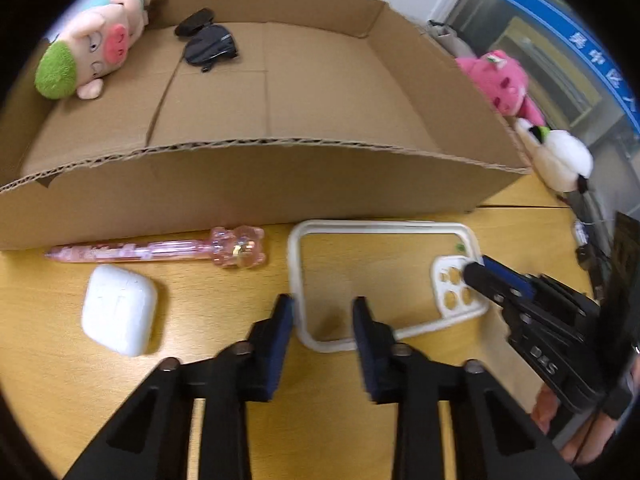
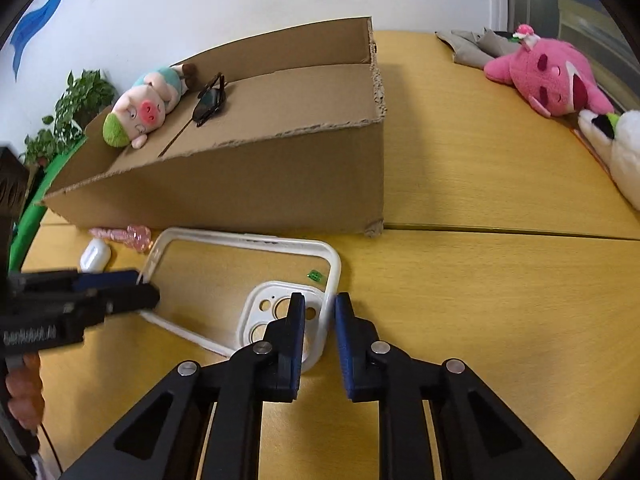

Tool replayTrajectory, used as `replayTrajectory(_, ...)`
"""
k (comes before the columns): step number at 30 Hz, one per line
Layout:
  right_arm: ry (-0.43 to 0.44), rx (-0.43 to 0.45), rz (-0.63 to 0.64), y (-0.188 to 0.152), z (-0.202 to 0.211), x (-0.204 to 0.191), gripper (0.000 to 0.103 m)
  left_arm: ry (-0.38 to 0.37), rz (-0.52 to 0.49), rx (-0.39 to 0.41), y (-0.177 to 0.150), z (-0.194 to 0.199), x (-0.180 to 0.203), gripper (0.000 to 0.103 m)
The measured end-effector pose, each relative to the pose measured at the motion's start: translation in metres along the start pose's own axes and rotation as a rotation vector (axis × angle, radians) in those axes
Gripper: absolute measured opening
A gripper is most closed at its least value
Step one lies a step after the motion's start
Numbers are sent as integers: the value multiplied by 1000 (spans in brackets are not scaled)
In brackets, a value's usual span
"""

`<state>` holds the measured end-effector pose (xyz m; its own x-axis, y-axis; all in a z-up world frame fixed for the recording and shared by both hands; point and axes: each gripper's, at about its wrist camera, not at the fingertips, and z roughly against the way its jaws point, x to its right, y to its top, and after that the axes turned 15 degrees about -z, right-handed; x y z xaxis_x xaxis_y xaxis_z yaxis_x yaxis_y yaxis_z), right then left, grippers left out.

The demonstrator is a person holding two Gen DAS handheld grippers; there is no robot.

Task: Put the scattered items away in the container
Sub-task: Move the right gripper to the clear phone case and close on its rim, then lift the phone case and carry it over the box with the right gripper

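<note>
A clear phone case with a white rim [image 1: 384, 232] [image 2: 256, 240] lies on the wooden table in front of the cardboard box [image 1: 256, 184] [image 2: 280, 176]. My left gripper [image 1: 322, 312] is open, its fingers straddling the case's near left corner. My right gripper [image 2: 320, 312] is open, its fingers either side of the case's rim by the camera cutout; it also shows in the left wrist view [image 1: 480, 272]. A pink pen [image 1: 160, 250] and a white earbud case [image 1: 118, 310] lie left of the phone case. A pig plush [image 1: 88, 56] and dark sunglasses [image 1: 208, 42] lie in the box.
A pink plush [image 2: 552, 80] and a white plush [image 2: 616, 148] lie on the table right of the box, with grey cloth [image 2: 472, 46] behind. A potted plant [image 2: 76, 108] stands at far left. A small green speck [image 2: 315, 276] lies inside the case outline.
</note>
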<state>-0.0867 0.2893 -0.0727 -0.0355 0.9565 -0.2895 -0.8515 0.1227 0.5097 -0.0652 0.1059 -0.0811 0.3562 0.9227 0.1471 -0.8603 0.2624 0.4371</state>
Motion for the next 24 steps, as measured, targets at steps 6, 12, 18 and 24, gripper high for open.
replayTrajectory(6,36,15,-45,-6,6,12,11,-49,33,-6,-9,3,-7,6)
replayTrajectory(12,47,22,-40,-16,18,9,11,-77,54,24,-20,16,-11,6)
replayTrajectory(18,97,96,-28,-13,56,-1,10,-54,19,129,-22,65,-6,6)
replayTrajectory(24,154,192,33,6,102,-31,11,-7,-3,265,-11,128,-12,6)
